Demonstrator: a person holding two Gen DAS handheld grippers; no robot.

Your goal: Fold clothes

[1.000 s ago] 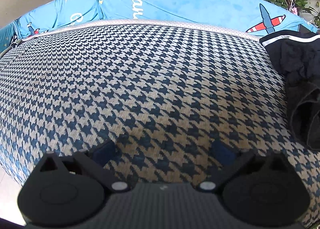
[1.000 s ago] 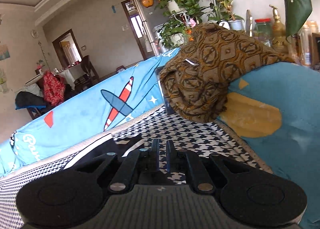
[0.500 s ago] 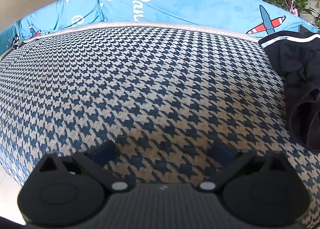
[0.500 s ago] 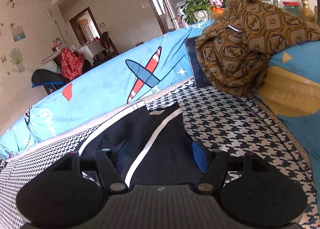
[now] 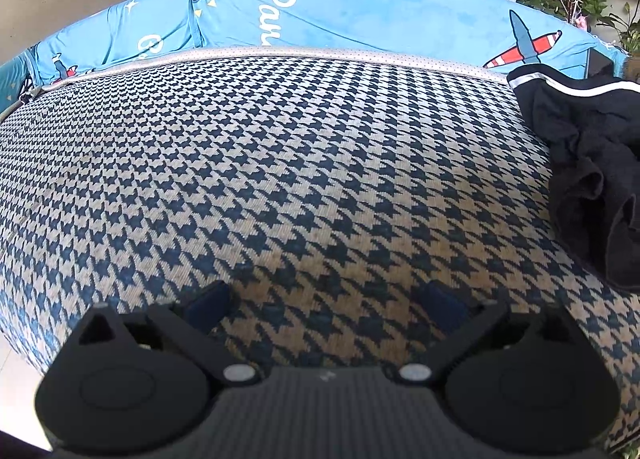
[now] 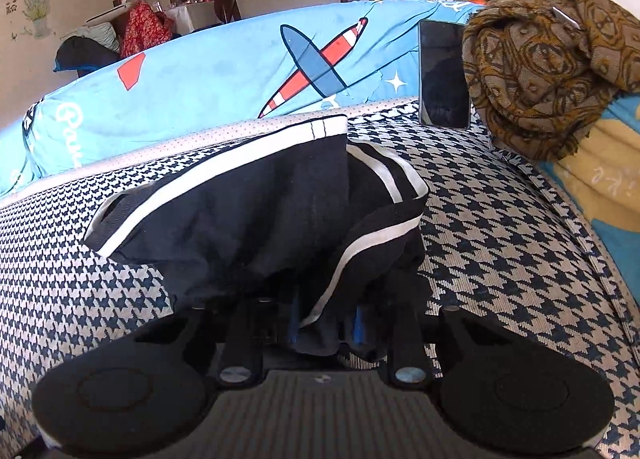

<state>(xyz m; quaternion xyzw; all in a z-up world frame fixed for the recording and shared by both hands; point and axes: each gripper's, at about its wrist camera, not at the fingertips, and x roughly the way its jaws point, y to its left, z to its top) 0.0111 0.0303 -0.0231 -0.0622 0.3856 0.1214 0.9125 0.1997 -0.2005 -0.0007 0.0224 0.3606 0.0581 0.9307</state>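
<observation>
A crumpled black garment [image 6: 260, 211] with white stripes lies on the houndstooth sofa seat [image 6: 500, 227]. In the right wrist view it fills the middle, and its near fold sits between the fingers of my right gripper [image 6: 326, 329], which is shut on it. The blue pads [image 6: 294, 325] are partly hidden by the cloth. The left wrist view has the same garment [image 5: 592, 179] at the far right edge. My left gripper [image 5: 326, 299] hovers over bare seat [image 5: 280, 163], to the left of the garment, open and holding nothing.
The blue sofa back [image 5: 360, 19] with a plane print runs behind the seat. A dark phone [image 6: 444, 75] leans against it, next to a bunched brown patterned cloth [image 6: 548, 59] on the right arm. Plants and furniture stand beyond.
My right gripper opened, dropped toward the black garment and closed on its near fold. The left gripper has hardly moved and stays open.
</observation>
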